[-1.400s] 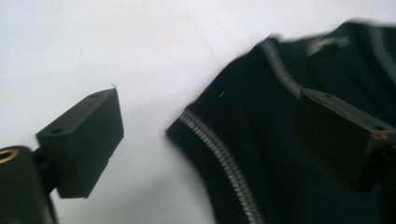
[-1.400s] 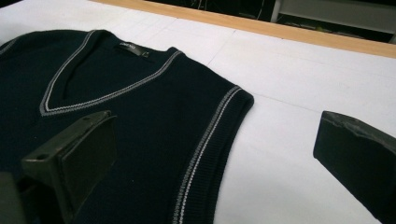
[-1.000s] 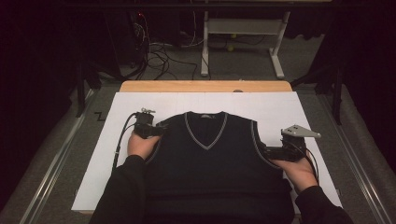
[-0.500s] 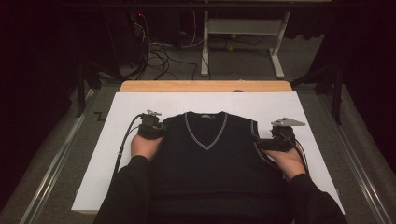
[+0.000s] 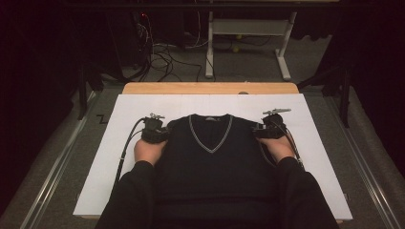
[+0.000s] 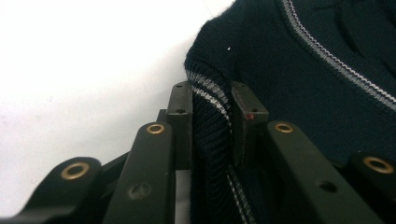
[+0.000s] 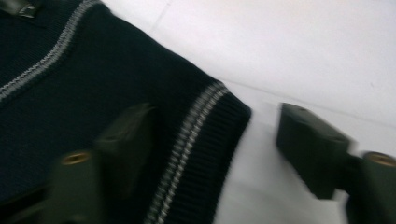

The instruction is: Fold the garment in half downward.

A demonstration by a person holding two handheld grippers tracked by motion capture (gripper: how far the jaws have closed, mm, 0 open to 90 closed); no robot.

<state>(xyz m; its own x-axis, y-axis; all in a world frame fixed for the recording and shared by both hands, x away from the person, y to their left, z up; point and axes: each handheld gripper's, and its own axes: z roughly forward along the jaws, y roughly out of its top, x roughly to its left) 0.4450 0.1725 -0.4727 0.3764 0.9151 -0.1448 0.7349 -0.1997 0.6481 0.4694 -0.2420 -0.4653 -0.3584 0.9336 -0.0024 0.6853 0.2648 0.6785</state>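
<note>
Vest: lies flat, centre of the high view, on the white surface; my forearms cover its lower sides.
Left hand-held gripper: jaws have just been closing and now pinch the striped armhole edge.
Right hand-held gripper: moved from lower right up to the far shoulder; jaws have just been closing, part open, straddling the armhole trim, not yet gripping.
Meaning: one shoulder is secured, I judge; the other needs the pinch finished before lifting.
</note>
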